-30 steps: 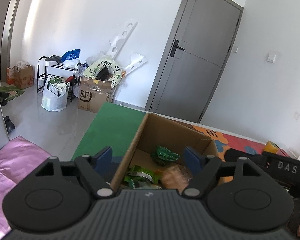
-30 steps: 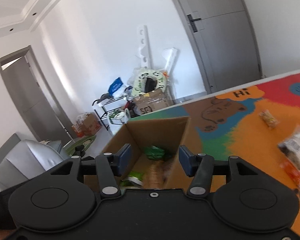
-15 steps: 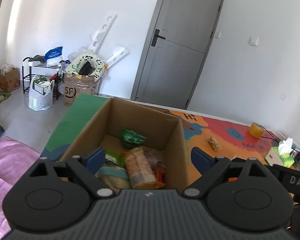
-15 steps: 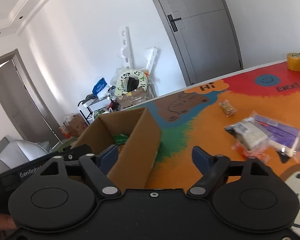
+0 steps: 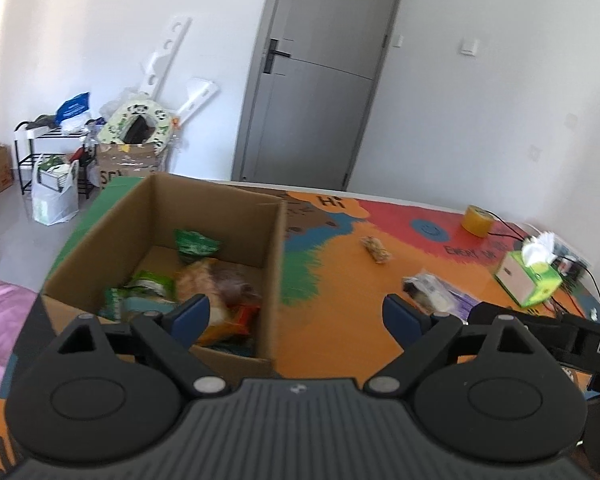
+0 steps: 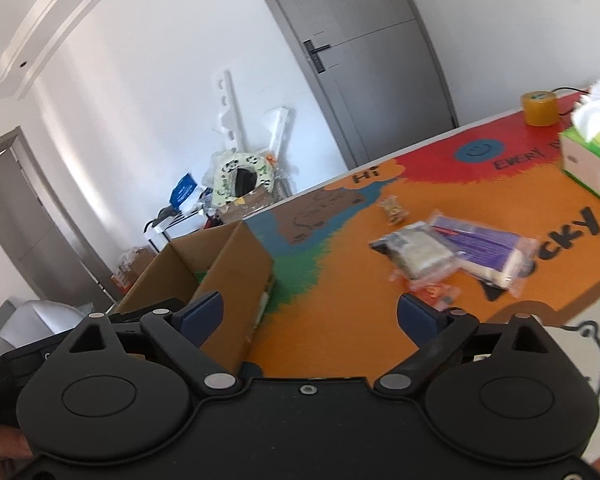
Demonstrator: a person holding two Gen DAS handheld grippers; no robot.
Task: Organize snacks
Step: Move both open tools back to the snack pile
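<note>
Now both grippers (image 5: 296,314) (image 6: 310,314) gape wider, swung rightward from the box (image 5: 220,208)

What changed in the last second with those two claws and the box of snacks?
Both claws swung right, away from the cardboard box toward the loose snack packets on the mat, and opened wider. The left claw and right claw hold nothing. The box, its snacks and the packets stayed put.
</note>
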